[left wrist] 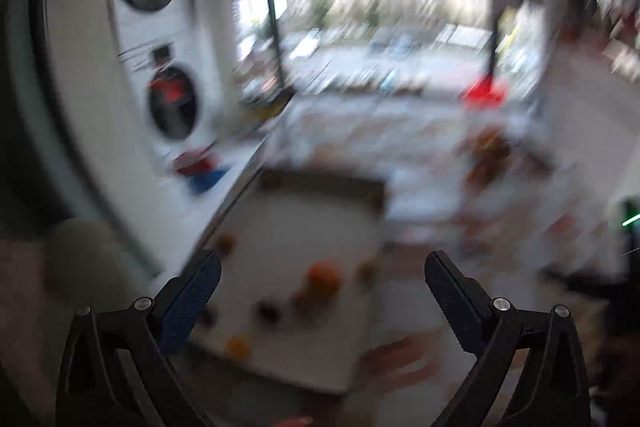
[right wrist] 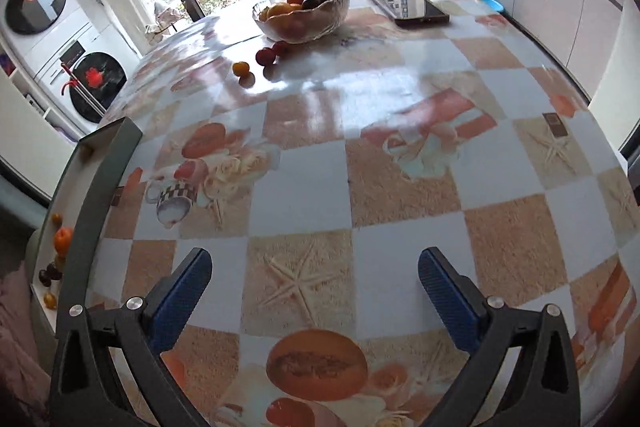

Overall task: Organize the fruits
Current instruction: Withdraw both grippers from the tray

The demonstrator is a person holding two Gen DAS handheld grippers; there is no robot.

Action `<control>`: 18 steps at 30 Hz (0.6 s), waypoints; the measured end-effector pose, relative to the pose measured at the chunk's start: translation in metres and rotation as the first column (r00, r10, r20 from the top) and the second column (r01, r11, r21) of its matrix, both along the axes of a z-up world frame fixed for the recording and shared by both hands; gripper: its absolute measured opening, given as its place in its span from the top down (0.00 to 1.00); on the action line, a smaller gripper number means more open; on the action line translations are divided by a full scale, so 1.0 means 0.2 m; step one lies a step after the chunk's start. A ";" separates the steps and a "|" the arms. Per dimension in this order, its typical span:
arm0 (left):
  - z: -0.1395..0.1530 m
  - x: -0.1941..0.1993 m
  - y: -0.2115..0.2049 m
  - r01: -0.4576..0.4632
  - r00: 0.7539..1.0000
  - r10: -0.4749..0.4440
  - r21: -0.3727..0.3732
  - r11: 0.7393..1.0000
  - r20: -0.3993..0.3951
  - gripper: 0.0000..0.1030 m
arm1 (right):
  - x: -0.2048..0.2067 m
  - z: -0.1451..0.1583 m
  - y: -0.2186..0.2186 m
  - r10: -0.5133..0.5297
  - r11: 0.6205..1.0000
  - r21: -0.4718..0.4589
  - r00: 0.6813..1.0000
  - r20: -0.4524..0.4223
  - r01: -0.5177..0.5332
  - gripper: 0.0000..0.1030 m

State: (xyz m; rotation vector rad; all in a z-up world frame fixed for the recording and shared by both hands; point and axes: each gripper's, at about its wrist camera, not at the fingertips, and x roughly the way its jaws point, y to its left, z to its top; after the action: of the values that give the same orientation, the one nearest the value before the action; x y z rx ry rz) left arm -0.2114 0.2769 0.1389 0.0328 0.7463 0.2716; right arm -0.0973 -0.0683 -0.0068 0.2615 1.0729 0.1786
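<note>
Right gripper hangs over the worktop with the checked, fruit-printed cloth, its blue-padded jaws spread wide with only the starfish print showing between them, nothing held. Off to its left, past the worktop's edge, sits a white tray with a dark grey rim, and small fruits lie on it: an orange one, dark ones and a yellow one closer in. Further out, well apart from this gripper, a small yellow-orange fruit and a couple of reddish plums lie loose on the cloth, just in front of a clear glass bowl piled with oranges and a dark plum. Beside the bowl, to the right, a black smartphone lies flat. Over to the left gripper: picture heavily blurred, but its jaws stand wide apart and empty, directly above that white tray, where an orange fruit and smaller dark and yellow blobs lie between and below the fingers, not touching them.
</note>
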 end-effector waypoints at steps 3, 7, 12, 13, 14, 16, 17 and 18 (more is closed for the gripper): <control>-0.07 0.05 0.02 -0.052 0.995 0.051 -0.009 0.999 -0.089 0.01 | -0.02 0.02 0.03 0.024 1.000 0.004 1.000 0.008 -0.024 0.00; -0.11 0.07 0.06 -0.083 0.985 0.077 -0.032 0.996 -0.153 0.01 | -0.03 0.06 0.12 0.094 0.996 -0.011 0.995 0.025 -0.094 0.00; -0.15 0.05 0.05 -0.093 0.982 0.087 -0.026 0.995 -0.171 0.01 | -0.05 0.13 0.29 0.196 0.980 -0.028 0.980 0.044 -0.195 0.00; -0.16 0.04 0.05 -0.093 0.981 0.087 -0.027 0.995 -0.173 0.01 | -0.06 0.14 0.33 0.223 0.975 -0.033 0.974 0.047 -0.222 0.00; -0.17 0.04 0.05 -0.095 0.980 0.089 -0.028 0.995 -0.177 0.01 | -0.06 0.16 0.37 0.243 0.970 -0.038 0.969 0.050 -0.242 0.00; -0.18 0.05 0.06 -0.096 0.978 0.090 -0.023 0.995 -0.186 0.01 | -0.08 0.19 0.45 0.289 0.957 -0.047 0.955 0.061 -0.286 0.00; -0.18 0.05 0.06 -0.096 0.978 0.090 -0.020 0.995 -0.190 0.01 | -0.09 0.21 0.49 0.311 0.950 -0.053 0.948 0.068 -0.307 0.00; -0.19 0.05 0.07 -0.095 0.977 0.090 -0.018 0.995 -0.192 0.01 | -0.09 0.22 0.53 0.330 0.944 -0.060 0.941 0.074 -0.326 0.00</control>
State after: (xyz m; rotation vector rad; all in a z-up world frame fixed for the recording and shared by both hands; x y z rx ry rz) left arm -0.2013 0.2902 0.1010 -0.0019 0.9442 0.3508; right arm -0.1162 0.0367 0.0372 0.0298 1.0311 0.4593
